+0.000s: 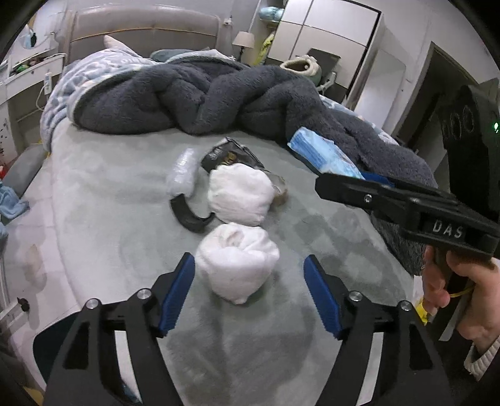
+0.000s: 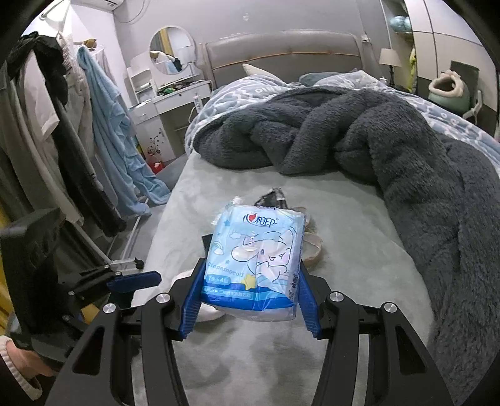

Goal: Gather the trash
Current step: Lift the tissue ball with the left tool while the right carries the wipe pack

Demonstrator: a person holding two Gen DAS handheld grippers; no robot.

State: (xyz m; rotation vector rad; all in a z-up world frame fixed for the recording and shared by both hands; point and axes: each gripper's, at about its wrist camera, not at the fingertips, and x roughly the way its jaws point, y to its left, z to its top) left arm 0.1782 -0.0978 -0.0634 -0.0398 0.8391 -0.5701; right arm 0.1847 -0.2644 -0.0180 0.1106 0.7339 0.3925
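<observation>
Lying between left claw (image 1: 249, 292) fingers: tissue wad (image 1: 237, 265).

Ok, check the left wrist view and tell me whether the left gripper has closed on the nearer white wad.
No: the left gripper stands open, its blue pads either side of the nearer white wad on the bed sheet without pressing on it.

- The bed (image 1: 93, 193) carries everything, under a pale grey-green plush cover, with a padded headboard (image 1: 147, 29) at its far end.
- A dark grey fleece blanket (image 1: 193, 96) lies bunched across the far half and runs down the right side.
- A light blue patterned quilt (image 1: 78, 78) lies beneath it.
- Two white tissue wads (image 1: 239, 265) (image 1: 239, 193) rest on the cover, close together.
- Just beyond them: a clear plastic wrapper (image 1: 182, 171), a dark snack wrapper (image 1: 228, 153) and a curved black piece (image 1: 190, 215).
</observation>
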